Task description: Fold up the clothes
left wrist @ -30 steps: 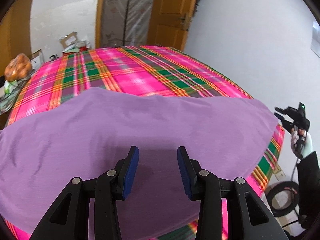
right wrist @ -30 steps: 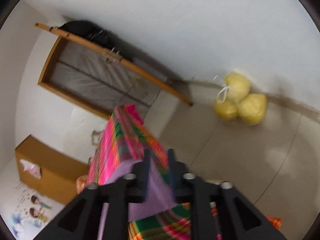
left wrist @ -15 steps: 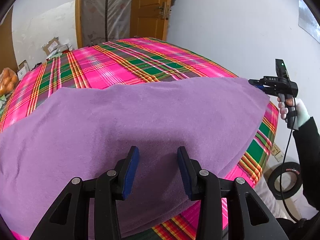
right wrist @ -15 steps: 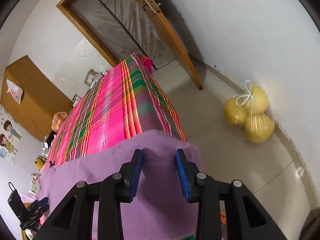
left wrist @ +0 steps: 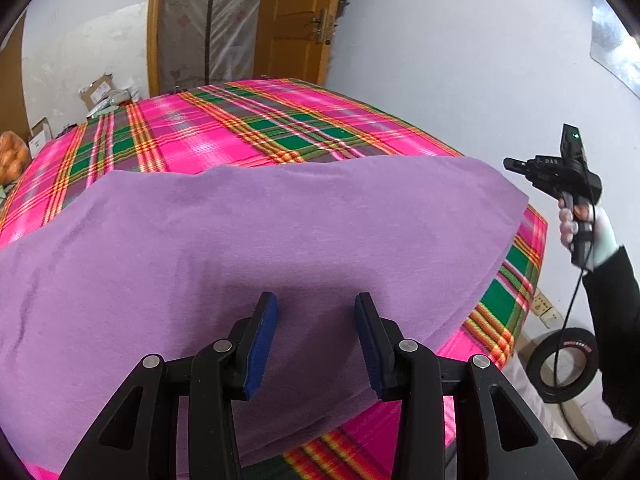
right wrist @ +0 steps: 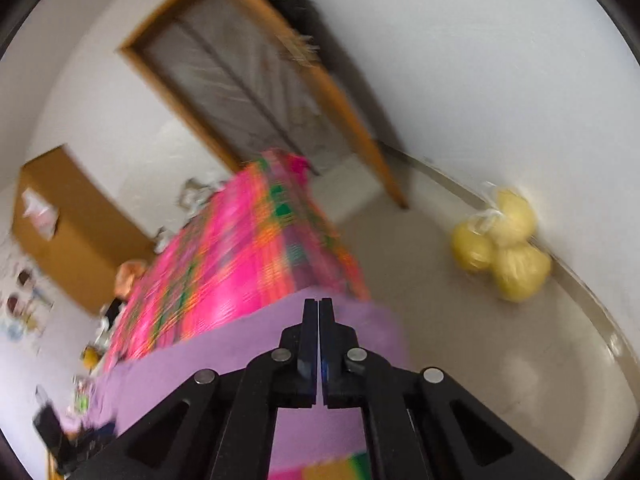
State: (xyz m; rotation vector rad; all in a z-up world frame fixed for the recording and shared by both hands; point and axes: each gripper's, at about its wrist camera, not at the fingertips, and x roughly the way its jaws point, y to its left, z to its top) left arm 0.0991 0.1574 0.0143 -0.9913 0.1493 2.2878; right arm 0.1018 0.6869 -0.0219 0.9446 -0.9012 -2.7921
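Observation:
A purple cloth (left wrist: 280, 232) lies spread flat over the near part of a bed with a pink and green plaid sheet (left wrist: 240, 128). My left gripper (left wrist: 316, 320) hovers open just above the cloth's near middle, with nothing between its blue pads. A gloved hand holds my right gripper (left wrist: 510, 165) off the cloth's far right corner, tip slightly above the edge. In the blurred right wrist view, that right gripper (right wrist: 318, 304) has its fingers pressed together over the purple cloth (right wrist: 224, 356), and no fabric shows between them.
A wooden door (left wrist: 296, 20) stands behind the bed. Boxes (left wrist: 100, 92) and an orange bag (left wrist: 12, 156) sit at the far left. On the floor to the right are a black ring (left wrist: 560, 364) and a wall socket (left wrist: 544, 312). A yellow bag (right wrist: 504, 248) leans against the wall.
The right gripper has gone from open to shut and lifted slightly off the cloth's corner. The left gripper stays open over the cloth, and its view has shifted only a little.

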